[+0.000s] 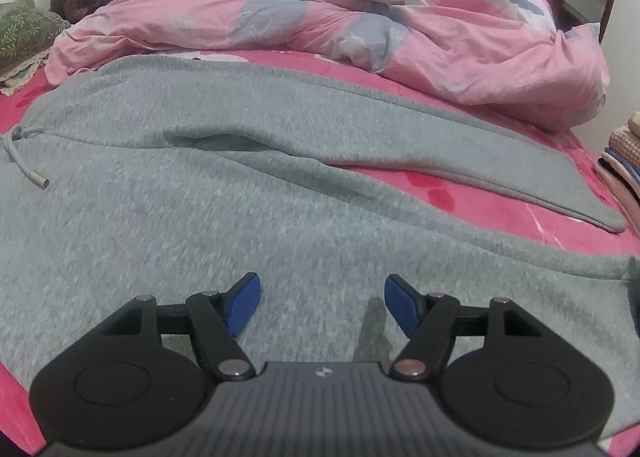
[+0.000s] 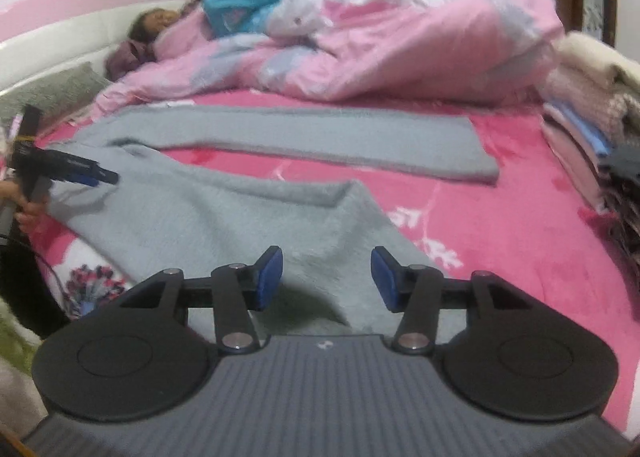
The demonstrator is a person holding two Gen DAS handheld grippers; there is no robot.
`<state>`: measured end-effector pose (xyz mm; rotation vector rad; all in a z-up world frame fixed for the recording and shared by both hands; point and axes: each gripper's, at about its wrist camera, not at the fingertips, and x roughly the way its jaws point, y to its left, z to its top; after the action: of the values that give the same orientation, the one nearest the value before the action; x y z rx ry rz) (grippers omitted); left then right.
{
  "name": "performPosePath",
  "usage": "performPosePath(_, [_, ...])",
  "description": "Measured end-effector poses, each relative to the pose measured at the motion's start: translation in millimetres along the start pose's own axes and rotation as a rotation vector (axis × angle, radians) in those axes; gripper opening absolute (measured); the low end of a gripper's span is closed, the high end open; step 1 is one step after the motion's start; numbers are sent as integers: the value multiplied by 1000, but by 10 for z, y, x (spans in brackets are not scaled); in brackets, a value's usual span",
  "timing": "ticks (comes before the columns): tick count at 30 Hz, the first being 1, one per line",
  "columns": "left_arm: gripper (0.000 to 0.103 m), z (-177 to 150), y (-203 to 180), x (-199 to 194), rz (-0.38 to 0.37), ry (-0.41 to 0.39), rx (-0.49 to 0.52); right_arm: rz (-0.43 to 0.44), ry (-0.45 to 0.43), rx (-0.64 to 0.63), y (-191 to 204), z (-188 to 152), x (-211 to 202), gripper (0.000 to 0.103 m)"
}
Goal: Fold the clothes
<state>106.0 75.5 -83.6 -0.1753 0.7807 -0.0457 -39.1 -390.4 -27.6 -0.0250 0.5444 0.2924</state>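
Both claws hover open and empty. The right gripper (image 2: 326, 277) hangs over the near leg of the grey trousers (image 2: 224, 213), spread flat on the pink bed (image 2: 500, 225) for folding. At nine o'clock, the left gripper (image 1: 322, 307) waits over the waist. Beyond, at twelve, a crumpled quilt (image 2: 380, 57).

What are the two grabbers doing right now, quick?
Left gripper: open, holding nothing, above the grey sweatpants.
Right gripper: open, holding nothing.
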Motion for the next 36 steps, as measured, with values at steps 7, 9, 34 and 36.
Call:
performPosePath(7, [70, 6, 7, 2, -5, 1, 1, 20, 58, -81, 156, -88, 40, 54])
performPosePath(9, [71, 7, 3, 6, -4, 1, 2, 19, 65, -93, 175, -90, 70, 54])
performPosePath(34, [75, -13, -126, 43, 35, 5, 82, -366, -98, 668, -2248, 12, 478, 26])
performPosePath(36, [75, -4, -133, 48, 37, 9, 83, -317, -130, 767, -2246, -220, 249, 27])
